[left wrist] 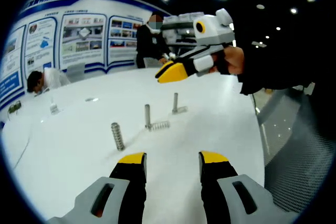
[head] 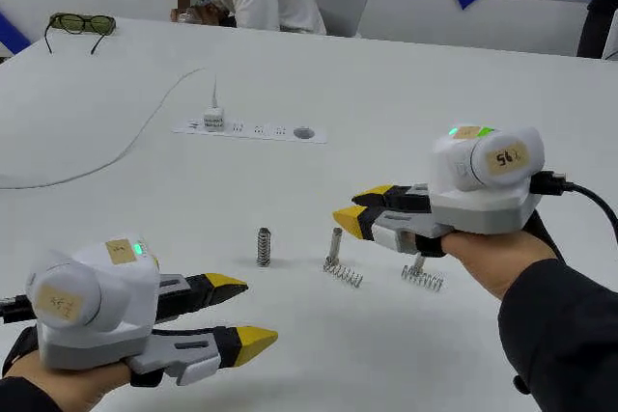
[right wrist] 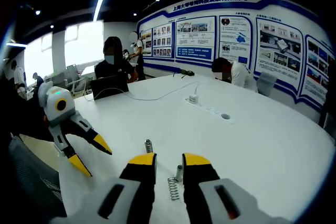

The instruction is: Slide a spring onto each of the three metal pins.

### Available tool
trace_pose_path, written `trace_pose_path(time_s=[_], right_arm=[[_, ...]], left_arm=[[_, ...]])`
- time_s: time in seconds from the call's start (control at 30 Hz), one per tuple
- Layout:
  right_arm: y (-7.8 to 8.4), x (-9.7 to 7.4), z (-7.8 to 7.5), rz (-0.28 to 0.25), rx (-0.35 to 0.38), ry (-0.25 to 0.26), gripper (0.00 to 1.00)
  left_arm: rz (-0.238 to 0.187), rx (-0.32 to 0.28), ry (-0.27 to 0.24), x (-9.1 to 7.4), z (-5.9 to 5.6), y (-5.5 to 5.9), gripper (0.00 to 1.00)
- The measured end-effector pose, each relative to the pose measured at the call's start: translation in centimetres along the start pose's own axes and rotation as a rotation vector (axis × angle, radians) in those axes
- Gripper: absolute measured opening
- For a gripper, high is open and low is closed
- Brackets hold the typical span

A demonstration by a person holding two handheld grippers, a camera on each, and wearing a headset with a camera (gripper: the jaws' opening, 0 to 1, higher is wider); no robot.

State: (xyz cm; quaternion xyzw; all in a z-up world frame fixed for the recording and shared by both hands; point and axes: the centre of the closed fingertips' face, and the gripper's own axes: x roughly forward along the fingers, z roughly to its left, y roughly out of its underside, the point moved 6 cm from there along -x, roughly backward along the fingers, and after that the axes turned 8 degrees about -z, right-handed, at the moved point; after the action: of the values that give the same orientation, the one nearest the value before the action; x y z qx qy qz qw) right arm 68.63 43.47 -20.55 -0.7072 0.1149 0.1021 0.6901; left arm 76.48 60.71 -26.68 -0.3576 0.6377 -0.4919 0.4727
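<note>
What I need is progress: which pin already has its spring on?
The left-end pin in the head view, nearest the left gripper: a spring wraps it; the other springs lie on the table.

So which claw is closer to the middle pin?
Right. The right claw hovers just beside the middle pin; the left claw sits farther off, nearer the pin wearing a spring.

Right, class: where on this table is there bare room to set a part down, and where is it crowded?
Free: the broad stretch between the power strip and the sprung pin; also left of that pin, up to the cable. Crowded: around the two bare pins, with loose springs and the right gripper; the left gripper occupies the near-left.
</note>
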Motion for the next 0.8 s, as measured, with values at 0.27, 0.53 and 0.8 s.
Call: trace_pose_path(time_s=[0.27, 0.53, 0.8], right_arm=[[2.8, -0.5, -0.2, 0.046, 0.022, 0.010, 0.20], [5.2, 0.1, -0.3, 0.093, 0.048, -0.002, 0.20], [7.4, 1.1, -0.5, 0.148, 0.058, -0.012, 0.20]], left_arm=[[0.005, -0.001, 0.007, 0.3, -0.2, 0.0, 0.41], [0.012, -0.008, 0.006, 0.4, -0.3, 0.2, 0.41], [0.021, -0.015, -0.002, 0.3, -0.3, 0.4, 0.40]])
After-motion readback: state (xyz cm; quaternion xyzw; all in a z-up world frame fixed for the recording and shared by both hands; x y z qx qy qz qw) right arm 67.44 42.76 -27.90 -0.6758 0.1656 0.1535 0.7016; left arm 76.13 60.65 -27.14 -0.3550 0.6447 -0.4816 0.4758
